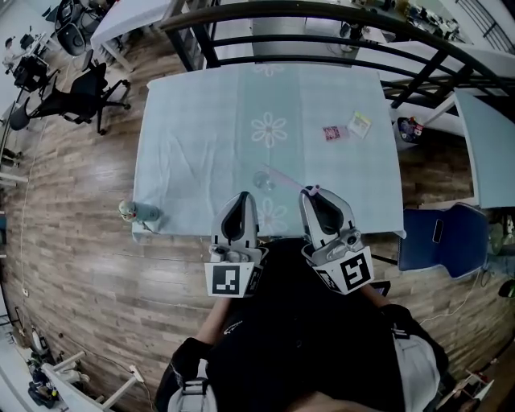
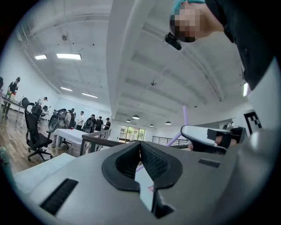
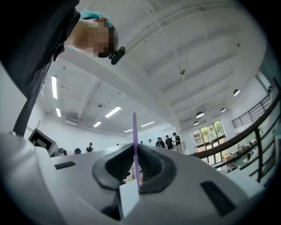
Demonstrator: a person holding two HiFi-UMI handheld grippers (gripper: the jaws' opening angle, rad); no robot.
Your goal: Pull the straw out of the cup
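Note:
A clear cup [image 1: 263, 180] stands on the pale blue tablecloth [image 1: 193, 145], just ahead of my two grippers. A thin purple straw [image 1: 288, 178] slants from above the cup back to my right gripper [image 1: 312, 191], which is shut on it. In the right gripper view the straw [image 3: 134, 140] rises upright out of the closed pads of the right gripper [image 3: 135, 163]. Whether its far end is still inside the cup I cannot tell. My left gripper [image 1: 241, 195] is raised beside the cup, apart from it. Seen from its own camera, the left gripper [image 2: 140, 151] is shut with nothing between its pads; the straw [image 2: 185, 117] shows to the right.
Two small cards [image 1: 332, 133] [image 1: 360, 123] lie on the cloth at the far right. A small figure [image 1: 129, 211] sits at the table's near left corner. A blue chair [image 1: 442, 237] stands to the right, a black office chair [image 1: 76, 96] to the left, a dark railing [image 1: 322, 16] beyond.

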